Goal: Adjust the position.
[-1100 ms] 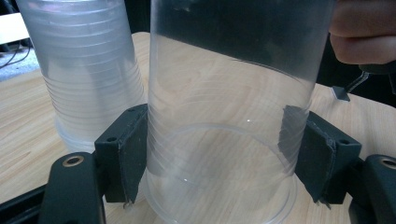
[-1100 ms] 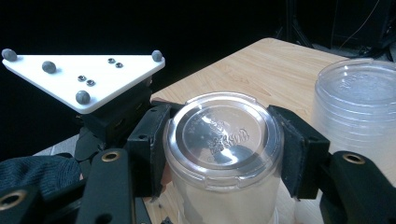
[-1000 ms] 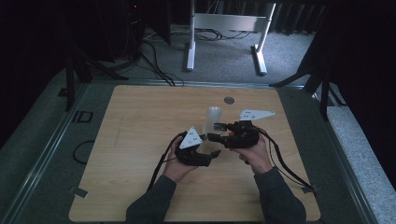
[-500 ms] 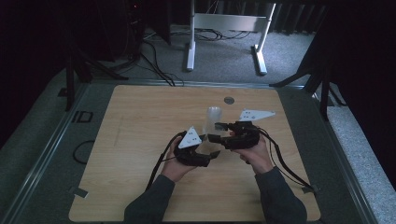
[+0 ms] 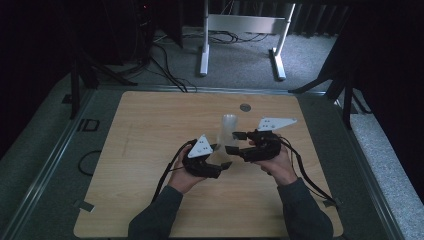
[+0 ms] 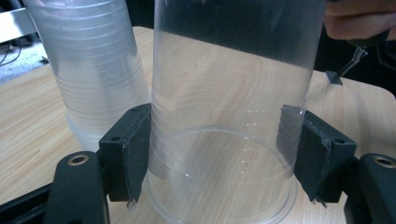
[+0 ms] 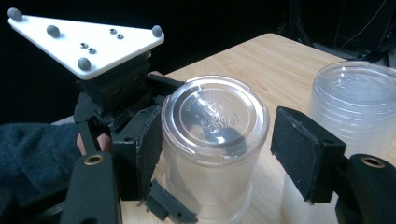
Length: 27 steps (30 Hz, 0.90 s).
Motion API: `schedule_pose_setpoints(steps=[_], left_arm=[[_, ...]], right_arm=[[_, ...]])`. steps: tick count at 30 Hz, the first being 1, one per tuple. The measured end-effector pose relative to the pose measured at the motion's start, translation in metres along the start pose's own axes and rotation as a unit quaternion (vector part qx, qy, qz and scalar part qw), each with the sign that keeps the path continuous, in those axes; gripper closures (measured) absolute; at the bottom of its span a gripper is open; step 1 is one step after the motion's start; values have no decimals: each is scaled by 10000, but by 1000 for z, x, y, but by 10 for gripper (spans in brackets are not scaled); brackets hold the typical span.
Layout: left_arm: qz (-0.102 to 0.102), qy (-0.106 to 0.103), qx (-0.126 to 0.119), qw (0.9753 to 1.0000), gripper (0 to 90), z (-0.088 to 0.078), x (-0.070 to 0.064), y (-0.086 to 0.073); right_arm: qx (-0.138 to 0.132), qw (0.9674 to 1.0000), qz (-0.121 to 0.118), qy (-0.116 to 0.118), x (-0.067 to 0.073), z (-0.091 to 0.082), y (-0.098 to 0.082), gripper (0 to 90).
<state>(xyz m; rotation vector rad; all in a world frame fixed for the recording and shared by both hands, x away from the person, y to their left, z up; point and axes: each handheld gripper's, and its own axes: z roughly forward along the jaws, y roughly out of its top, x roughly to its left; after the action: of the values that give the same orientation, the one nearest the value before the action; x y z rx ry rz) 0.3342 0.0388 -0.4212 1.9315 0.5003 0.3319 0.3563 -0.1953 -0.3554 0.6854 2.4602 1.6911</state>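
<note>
While the left gripper has its black padded jaws pressed against both sides of an upside-down clear plastic cup standing rim-down on the table, the right gripper has just been opening, and its jaws now stand off the same cup with a clear gap on the right-hand pad. The left jaws have just been closing a little on the cup's wall. Just beside this cup stands a stack of ribbed translucent plastic cups, also upside down.

The thin wall could buckle if the left grip tightens further, and the cup might then pop out or tip. Any sideways pull could knock the single cup into the stack, which is close enough to topple. The right jaws, near the cup, could catch it if that hand shifts.

The pale wooden tabletop is bare apart from a small round grey disc near its far edge. Around it lies grey carpet with cables, a white metal frame and dark surroundings
</note>
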Motion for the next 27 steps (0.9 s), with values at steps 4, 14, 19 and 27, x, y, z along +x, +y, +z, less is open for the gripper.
schedule_pose_setpoints(steps=[4, 14, 19, 27], left_arm=[[6, -11, 42, 10000, 286, -2, 2, 0], [60, -56, 82, 9999, 287, -9, 7, -2], [134, -58, 170, 9997, 290, -12, 8, -1], [249, -39, 313, 9992, 290, -16, 11, -1]], right_arm=[[68, 10000, -53, -9, 0, -2, 1, 337], [302, 9993, -229, -12, -1, -8, 3, 335], [453, 9985, -299, -58, -3, -10, 4, 335], [908, 9944, -506, -165, -5, -14, 7, 335]])
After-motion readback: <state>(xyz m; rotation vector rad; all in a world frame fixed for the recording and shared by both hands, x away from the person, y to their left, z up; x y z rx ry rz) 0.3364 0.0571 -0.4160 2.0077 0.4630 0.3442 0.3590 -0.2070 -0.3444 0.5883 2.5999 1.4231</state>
